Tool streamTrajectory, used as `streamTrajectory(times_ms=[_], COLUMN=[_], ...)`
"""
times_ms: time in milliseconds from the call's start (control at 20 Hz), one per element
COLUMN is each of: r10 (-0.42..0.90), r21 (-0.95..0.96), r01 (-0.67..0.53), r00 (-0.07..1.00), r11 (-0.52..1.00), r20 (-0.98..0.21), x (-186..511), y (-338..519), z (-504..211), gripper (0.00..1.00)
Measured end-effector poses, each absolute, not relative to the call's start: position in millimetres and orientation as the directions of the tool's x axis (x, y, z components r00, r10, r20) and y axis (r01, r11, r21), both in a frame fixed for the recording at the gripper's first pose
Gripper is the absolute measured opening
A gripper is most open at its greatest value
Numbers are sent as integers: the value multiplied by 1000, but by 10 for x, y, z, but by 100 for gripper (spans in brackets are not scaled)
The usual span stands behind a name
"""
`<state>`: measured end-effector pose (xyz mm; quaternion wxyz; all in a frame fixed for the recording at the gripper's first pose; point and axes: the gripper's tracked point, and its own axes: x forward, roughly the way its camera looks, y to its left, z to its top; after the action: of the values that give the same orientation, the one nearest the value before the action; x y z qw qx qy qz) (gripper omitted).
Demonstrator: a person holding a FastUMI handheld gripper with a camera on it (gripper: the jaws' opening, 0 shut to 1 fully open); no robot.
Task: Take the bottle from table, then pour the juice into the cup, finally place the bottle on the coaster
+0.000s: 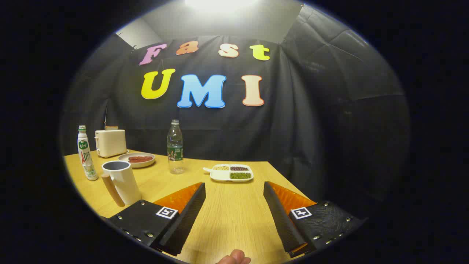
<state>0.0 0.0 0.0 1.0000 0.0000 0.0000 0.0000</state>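
Observation:
My gripper (234,186) is open over the wooden table (227,220), with nothing between its fingers. A clear plastic bottle (175,146) with a green label stands upright beyond the left finger, toward the table's back. A white bottle (86,154) with a green cap and label stands upright at the far left. Just in front of it, beside the left finger, stands a white cup (122,181) with a wooden handle. Behind the cup lies a round pale plate (137,159) with a flat reddish-brown piece on it, perhaps the coaster.
A cream toaster (110,142) sits at the back left corner. A white divided tray (232,172) with grains and beans lies ahead of the fingers. The table's right edge runs past the right finger. A person's fingertip (234,259) shows below the gripper.

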Motion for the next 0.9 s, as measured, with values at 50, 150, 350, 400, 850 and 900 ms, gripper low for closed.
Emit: streamTrajectory(times_ms=[50, 150, 350, 400, 850, 900], r10=[15, -6, -124, -152, -184, -184], r21=[37, 60, 74, 87, 59, 41], r01=[-16, 6, 122, 150, 185, 184], r00=[1000, 1000, 992, 988, 983, 983], r11=[999, 998, 990, 985, 981, 982], r20=[14, 4, 14, 16, -20, -10], x=[52, 134, -63, -118, -511, -554], y=[63, 108, 130, 168, 1223, 1360], z=[58, 95, 320, 378, 490, 533], gripper=[96, 96, 97, 96, 96, 97])
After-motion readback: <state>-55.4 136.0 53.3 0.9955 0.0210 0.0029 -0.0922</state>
